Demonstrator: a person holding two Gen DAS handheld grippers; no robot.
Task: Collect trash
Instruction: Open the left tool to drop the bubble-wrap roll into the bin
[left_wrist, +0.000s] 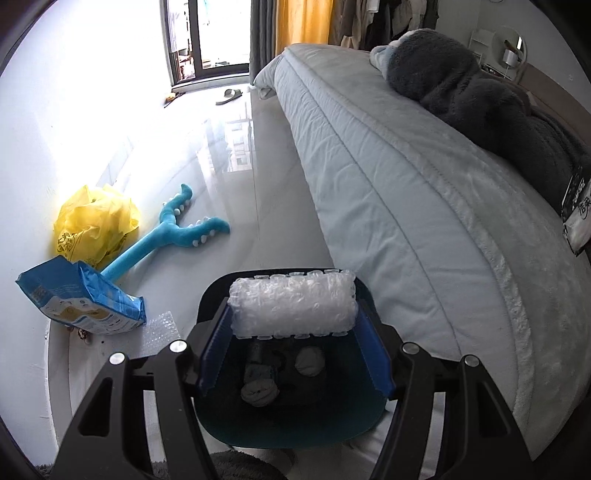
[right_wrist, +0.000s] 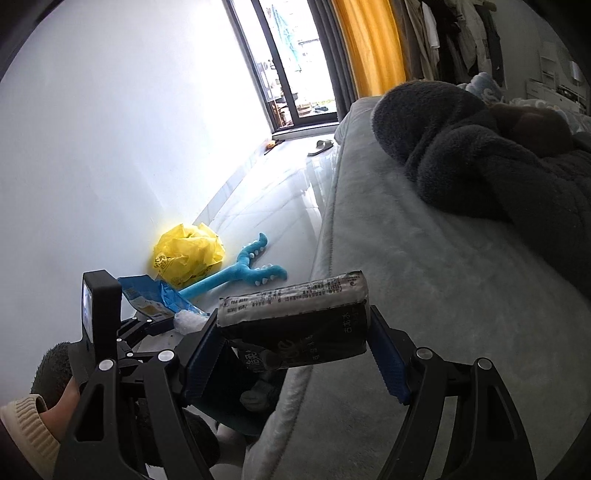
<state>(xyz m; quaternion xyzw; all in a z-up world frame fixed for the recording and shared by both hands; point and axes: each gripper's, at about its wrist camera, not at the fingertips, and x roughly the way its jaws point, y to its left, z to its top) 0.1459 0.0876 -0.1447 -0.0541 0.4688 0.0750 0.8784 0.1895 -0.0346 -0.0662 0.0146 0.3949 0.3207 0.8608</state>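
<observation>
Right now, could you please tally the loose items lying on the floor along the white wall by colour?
Yellow: 1, the crumpled yellow plastic bag.
Blue: 2, the torn blue snack packet and the blue plush forked toy.
Clear: 1, the clear bubble wrap sheet.
Dark: 1, the dark slipper near the glass door.
Total: 5.

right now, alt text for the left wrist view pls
The left gripper holds a roll of bubble wrap between its blue pads, above a dark bin with crumpled scraps inside. On the glossy floor by the wall lie a yellow plastic bag, a blue packet and a blue plush toy; a pale quilted bed is alongside.
</observation>
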